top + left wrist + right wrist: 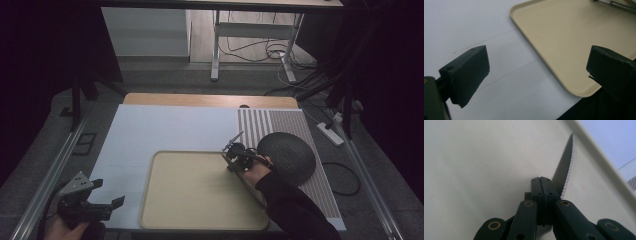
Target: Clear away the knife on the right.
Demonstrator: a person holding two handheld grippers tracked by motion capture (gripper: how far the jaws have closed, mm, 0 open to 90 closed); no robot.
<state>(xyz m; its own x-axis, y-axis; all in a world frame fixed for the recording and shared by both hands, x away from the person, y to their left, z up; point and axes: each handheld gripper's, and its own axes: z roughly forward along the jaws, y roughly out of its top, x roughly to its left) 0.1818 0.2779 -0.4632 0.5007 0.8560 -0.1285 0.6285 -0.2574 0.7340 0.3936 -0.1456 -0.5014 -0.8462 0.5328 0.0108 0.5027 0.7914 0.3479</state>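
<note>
From the high view, the left tongs [107,199] hang at the bench's near-left corner over the pale blue mat [165,130], jaws spread with nothing between them; the beige tray [200,192] lies at the middle of the near side; the right tongs [235,150] sit over the tray's far-right corner, the dark sleeve [292,210] running back along the tray's right edge; just beside that hand rests a dark domed object [287,155] on the striped mat [280,125], and what it is I can't make out in this dim light.

Left gripper view: both black jaws stand well apart; between them the mat and the tray's rounded near corner [576,93].

Right gripper view: the jaws are pressed together on a serrated knife blade [566,173]; the blade slants up from them over the tray floor [479,165], its tip near the tray's raised rim [599,167].
</note>
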